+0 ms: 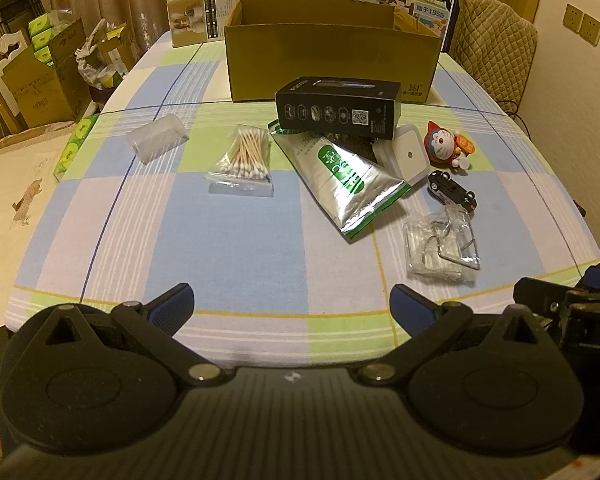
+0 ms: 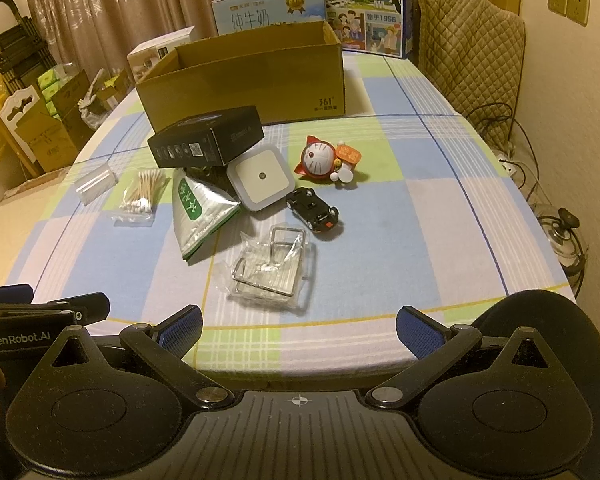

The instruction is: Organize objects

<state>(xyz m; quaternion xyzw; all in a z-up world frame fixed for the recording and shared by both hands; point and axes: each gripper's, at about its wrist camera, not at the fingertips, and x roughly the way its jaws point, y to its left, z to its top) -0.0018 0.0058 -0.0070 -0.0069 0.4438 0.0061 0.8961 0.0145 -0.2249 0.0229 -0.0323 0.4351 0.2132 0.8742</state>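
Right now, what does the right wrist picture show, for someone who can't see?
Open tongs hover at the edge of a checked table scattered with small things: a toy car, a cat figure, cotton swabs and an open cardboard box.

Checked blue-green-white tablecloth (image 1: 228, 232), brown cardboard box (image 1: 332, 64), black toy car (image 2: 314, 210), silver-green pouch (image 1: 348, 184)

dim warm light, fisheye-bent edges, soft focus

curtains (image 2: 100, 4): brown, drawn | wall (image 2: 560, 60): cream, two sockets (image 2: 568, 4) | chair (image 2: 472, 52): quilted cover | light: dim, warm
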